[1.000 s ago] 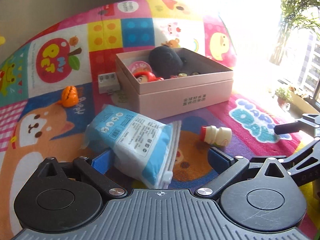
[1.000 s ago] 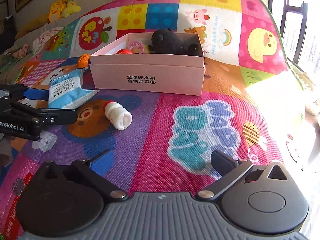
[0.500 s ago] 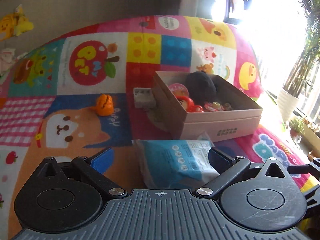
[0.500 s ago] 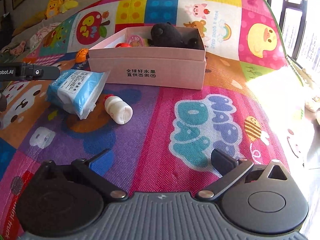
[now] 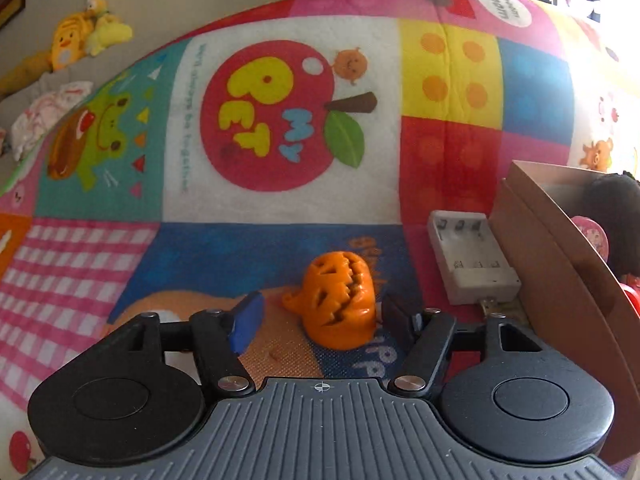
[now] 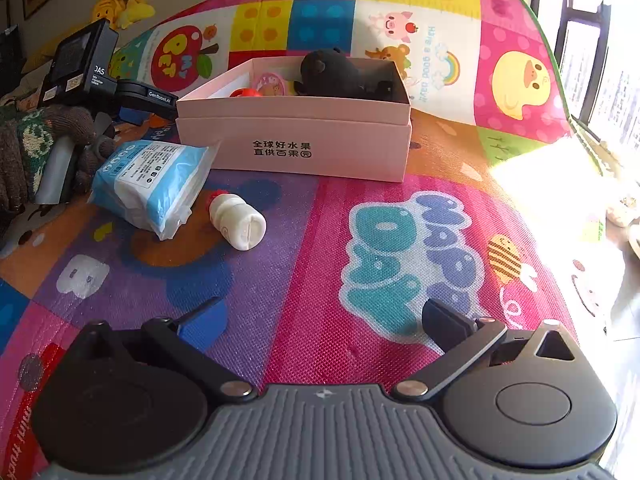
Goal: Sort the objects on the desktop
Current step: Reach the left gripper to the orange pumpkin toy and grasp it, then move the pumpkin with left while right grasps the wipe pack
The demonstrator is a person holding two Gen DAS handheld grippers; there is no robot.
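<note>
1. Between the left gripper (image 5: 322,314) fingers sits an orange pumpkin toy (image 5: 339,298) on the colourful mat (image 5: 280,208); the fingers are closing in on it, right one about touching, left blue pad (image 5: 247,316) still apart
2. White battery charger (image 5: 468,258) lies just beside the pink box (image 6: 296,136)
3. Right gripper (image 6: 320,320) hovers over the mat, fingers spread wide, holding nothing
4. Blue tissue pack (image 6: 154,180) and small white bottle (image 6: 238,220) lie near the box front

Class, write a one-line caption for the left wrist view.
Left tool closing around an orange pumpkin toy beside a white charger.
</note>
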